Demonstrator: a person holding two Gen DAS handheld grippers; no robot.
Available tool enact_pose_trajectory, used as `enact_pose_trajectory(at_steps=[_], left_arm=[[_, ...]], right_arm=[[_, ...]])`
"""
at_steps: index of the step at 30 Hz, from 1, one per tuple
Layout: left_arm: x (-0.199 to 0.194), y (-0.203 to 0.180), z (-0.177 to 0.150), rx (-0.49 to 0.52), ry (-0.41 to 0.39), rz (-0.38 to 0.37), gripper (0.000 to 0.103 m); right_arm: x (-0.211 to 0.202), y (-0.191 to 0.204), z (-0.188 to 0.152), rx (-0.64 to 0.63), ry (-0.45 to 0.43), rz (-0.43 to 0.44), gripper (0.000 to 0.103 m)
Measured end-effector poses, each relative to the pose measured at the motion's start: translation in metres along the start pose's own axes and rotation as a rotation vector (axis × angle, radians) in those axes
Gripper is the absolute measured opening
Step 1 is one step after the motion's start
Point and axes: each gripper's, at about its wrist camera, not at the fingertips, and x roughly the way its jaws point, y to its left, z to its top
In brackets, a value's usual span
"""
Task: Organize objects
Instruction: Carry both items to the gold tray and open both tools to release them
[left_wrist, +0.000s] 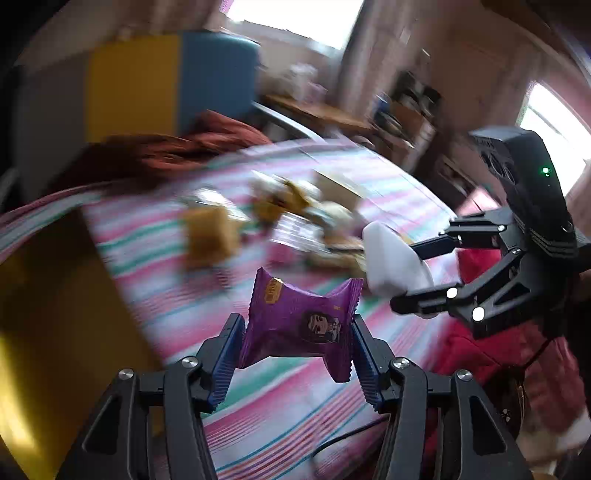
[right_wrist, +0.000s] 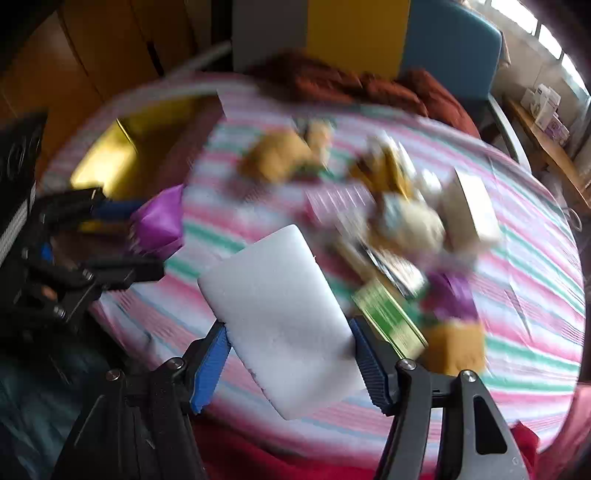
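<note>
While the striped pink, green and white cloth (right_wrist: 517, 280) that covers the bed blurs beneath me, both of my grippers hang above it, each with something caught between its blue ribbed pads.

My left gripper (left_wrist: 297, 354) is clamped on a purple crinkled snack packet with a small cartoon figure printed on it (left_wrist: 299, 321) — the pads press its two sides, and its crimped ends flare out above and below them. From the right wrist view the same packet (right_wrist: 160, 225) shows at the left, over the cloth's left edge, where the yellow-brown floor begins.

My right gripper (right_wrist: 290, 358) is clamped on a white rectangular foam block with rounded corners (right_wrist: 273, 306). The pads pinch its long sides near the lower end, and the block tilts up and away from me over the near part of the cloth. In the left wrist view that block (left_wrist: 391, 258) sits in the black fingers at the right, near the purple packet but apart from it.

Toward the middle of the cloth lies a heap of small packets and boxes (right_wrist: 388, 206) — tan, yellow, purple and green ones, too smeared to tell apart. A rust-brown blanket (right_wrist: 354, 85) is bunched along the far edge, against a headboard of grey, yellow and blue panels (right_wrist: 354, 33).
</note>
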Motion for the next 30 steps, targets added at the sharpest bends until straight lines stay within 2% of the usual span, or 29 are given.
enact_pose_trajectory(at_steps=[3,4,5,6,11,13,15,16,18,23,26,30], left_arm=[[-0.038,0.039,-0.014,-0.076,-0.057,0.097,0.058],[-0.048,0.053,-0.02,-0.104,-0.07,0.132,0.058],[-0.06,0.068,-0.028,-0.132,-0.081,0.176,0.058],[-0.069,0.081,-0.034,-0.152,-0.085,0.21,0.059],[-0.103,0.145,-0.081,-0.283,-0.068,0.417,0.06],[-0.113,0.165,-0.1,-0.341,-0.065,0.469,0.063],[-0.118,0.175,-0.113,-0.376,-0.061,0.501,0.076],[-0.123,0.18,-0.119,-0.395,-0.066,0.52,0.081],[-0.133,0.182,-0.126,-0.428,-0.097,0.533,0.094],[-0.159,0.185,-0.136,-0.495,-0.171,0.552,0.096],[-0.167,0.186,-0.13,-0.527,-0.208,0.558,0.096],[-0.173,0.177,-0.115,-0.515,-0.229,0.598,0.096]], right_arm=[[0.005,0.027,0.039,0.013,-0.074,0.068,0.066],[0.003,0.038,0.033,0.015,-0.087,0.085,0.066],[0.006,0.052,0.041,0.017,-0.095,0.107,0.066],[0.001,0.064,0.044,0.017,-0.096,0.125,0.066],[0.049,0.125,0.083,0.038,-0.072,0.234,0.066],[0.06,0.147,0.094,0.045,-0.056,0.259,0.069],[0.074,0.16,0.106,0.077,-0.056,0.29,0.073],[0.079,0.166,0.111,0.101,-0.063,0.315,0.079],[0.083,0.177,0.116,0.119,-0.074,0.355,0.084],[0.078,0.19,0.11,0.096,-0.092,0.346,0.085],[0.075,0.189,0.099,0.083,-0.103,0.311,0.085],[0.072,0.19,0.086,0.061,-0.135,0.249,0.085]])
